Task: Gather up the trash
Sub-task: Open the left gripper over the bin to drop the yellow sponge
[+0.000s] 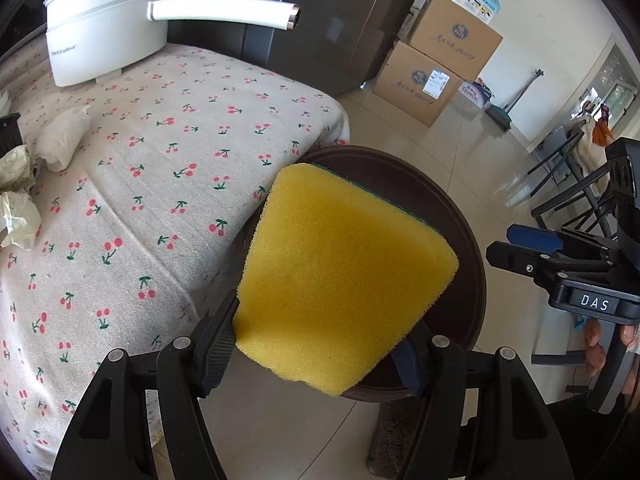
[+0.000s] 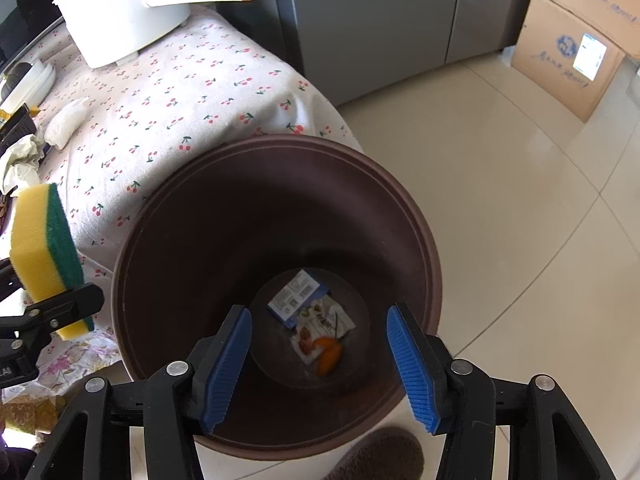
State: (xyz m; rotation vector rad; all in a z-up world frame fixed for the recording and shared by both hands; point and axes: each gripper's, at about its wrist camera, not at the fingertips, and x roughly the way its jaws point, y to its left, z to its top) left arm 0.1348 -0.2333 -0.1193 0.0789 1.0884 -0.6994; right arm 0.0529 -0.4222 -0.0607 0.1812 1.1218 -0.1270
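Note:
My left gripper [image 1: 318,336] is shut on a yellow sponge [image 1: 340,280] with a green scouring side [image 2: 64,240], holding it at the table's edge over the rim of a round brown bin [image 2: 424,248]. The right gripper [image 2: 320,344] is open over the bin's mouth, with nothing between its blue pads [image 2: 228,364]. At the bin's bottom lie a blue-and-white packet [image 2: 298,298], a printed wrapper [image 2: 324,328] and orange peel [image 2: 330,354]. On the cherry-print tablecloth [image 1: 160,200] rest a crumpled white tissue [image 1: 60,140] and crumpled paper [image 1: 16,200].
A white electric pot [image 1: 104,32] with a long handle stands at the table's far end. Behind it is a grey cabinet [image 2: 380,20]. Cardboard boxes [image 1: 440,64] are stacked on the tiled floor. A slipper [image 2: 380,456] lies by the bin, and a dark metal frame [image 1: 568,184] stands at right.

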